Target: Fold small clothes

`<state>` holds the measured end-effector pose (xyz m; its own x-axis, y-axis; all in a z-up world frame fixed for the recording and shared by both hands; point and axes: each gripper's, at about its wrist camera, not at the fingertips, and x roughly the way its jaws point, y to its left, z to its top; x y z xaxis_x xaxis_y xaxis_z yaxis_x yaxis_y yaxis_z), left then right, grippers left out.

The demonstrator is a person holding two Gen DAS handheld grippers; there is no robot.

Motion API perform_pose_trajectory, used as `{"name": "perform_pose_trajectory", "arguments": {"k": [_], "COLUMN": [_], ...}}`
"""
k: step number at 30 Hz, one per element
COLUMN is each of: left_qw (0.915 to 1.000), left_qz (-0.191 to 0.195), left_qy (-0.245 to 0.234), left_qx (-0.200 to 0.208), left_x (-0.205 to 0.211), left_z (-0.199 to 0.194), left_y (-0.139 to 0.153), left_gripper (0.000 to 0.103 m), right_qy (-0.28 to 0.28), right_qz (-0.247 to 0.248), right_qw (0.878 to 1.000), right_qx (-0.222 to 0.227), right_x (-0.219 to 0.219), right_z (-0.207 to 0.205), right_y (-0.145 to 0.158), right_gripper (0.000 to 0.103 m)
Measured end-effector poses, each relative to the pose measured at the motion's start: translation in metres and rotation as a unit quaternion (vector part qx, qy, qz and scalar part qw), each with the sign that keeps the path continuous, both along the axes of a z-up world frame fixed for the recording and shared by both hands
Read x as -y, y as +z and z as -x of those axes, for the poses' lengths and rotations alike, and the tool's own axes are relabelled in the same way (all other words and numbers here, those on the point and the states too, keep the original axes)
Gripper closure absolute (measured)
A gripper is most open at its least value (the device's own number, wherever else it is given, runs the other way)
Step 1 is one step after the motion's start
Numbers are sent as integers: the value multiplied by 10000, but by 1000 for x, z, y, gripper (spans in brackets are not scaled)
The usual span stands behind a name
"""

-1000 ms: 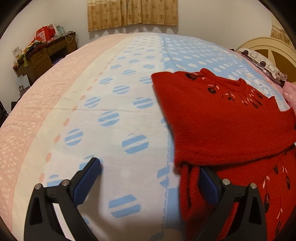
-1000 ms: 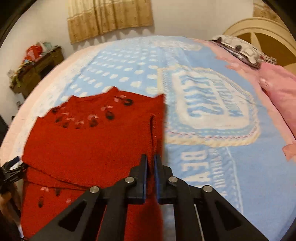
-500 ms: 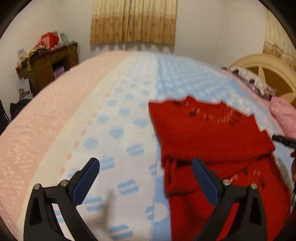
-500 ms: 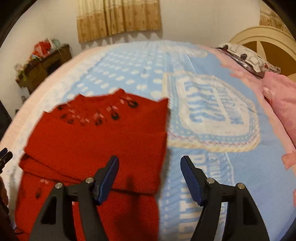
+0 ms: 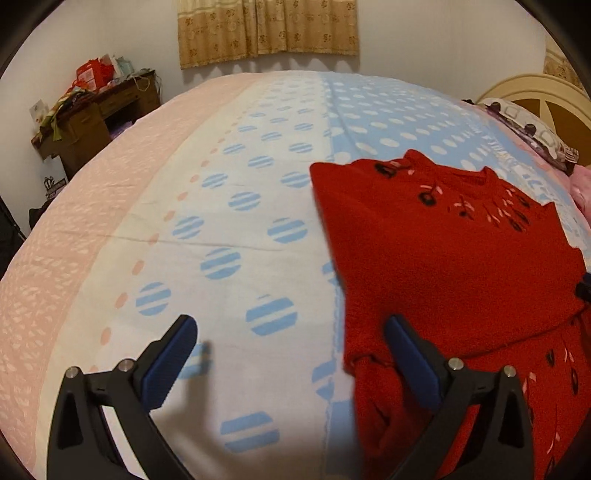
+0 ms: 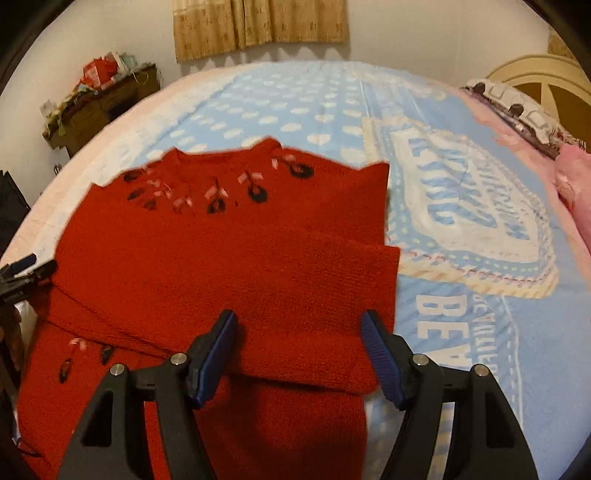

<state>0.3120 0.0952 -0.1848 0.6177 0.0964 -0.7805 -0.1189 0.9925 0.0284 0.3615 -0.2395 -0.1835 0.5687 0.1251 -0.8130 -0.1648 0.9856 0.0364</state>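
A small red knit sweater (image 5: 443, 266) with dark and pink motifs at the neck lies on the bed, its sleeves folded across the body. It also shows in the right wrist view (image 6: 221, 258). My left gripper (image 5: 291, 354) is open and empty, low over the sweater's left edge, with one finger over the bedspread and one over the sweater. My right gripper (image 6: 299, 350) is open and empty, just above the folded sleeve near the sweater's right edge. The left gripper's tips (image 6: 26, 267) show at the far left of the right wrist view.
The bedspread (image 5: 184, 229) is pink, white and blue with striped dots. A cluttered wooden desk (image 5: 92, 114) stands at the far left wall. Pillows (image 6: 517, 110) and a cream headboard (image 5: 535, 92) lie at the right. Curtains (image 5: 266, 29) hang behind.
My right gripper was shut a second ago and has opened, then moved down close over the sweater. My left gripper stayed open, lifted back, then came down again to the sweater's left edge.
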Motion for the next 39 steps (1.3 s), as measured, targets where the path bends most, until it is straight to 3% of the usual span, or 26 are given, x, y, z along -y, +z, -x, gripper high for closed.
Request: {"name": "perform_pose_trajectory", "arguments": {"k": [5, 15, 39], "left_qw": [9999, 9996, 9948], "left_qz": [-52, 51, 298], "left_qy": [-86, -270, -559], "left_qx": [22, 116, 799], "left_x": [10, 22, 41], "left_z": [10, 44, 137], "left_y": [3, 13, 58], "left_gripper": [0, 0, 0], "right_qy": [114, 211, 365], "right_qz": [349, 108, -5], "right_qw": [9993, 9997, 9993], "right_qx": [-8, -21, -42], "right_x": [-7, -14, -18], "right_z": [4, 34, 123], "right_y": [-7, 8, 10], "right_gripper": [33, 33, 33]}}
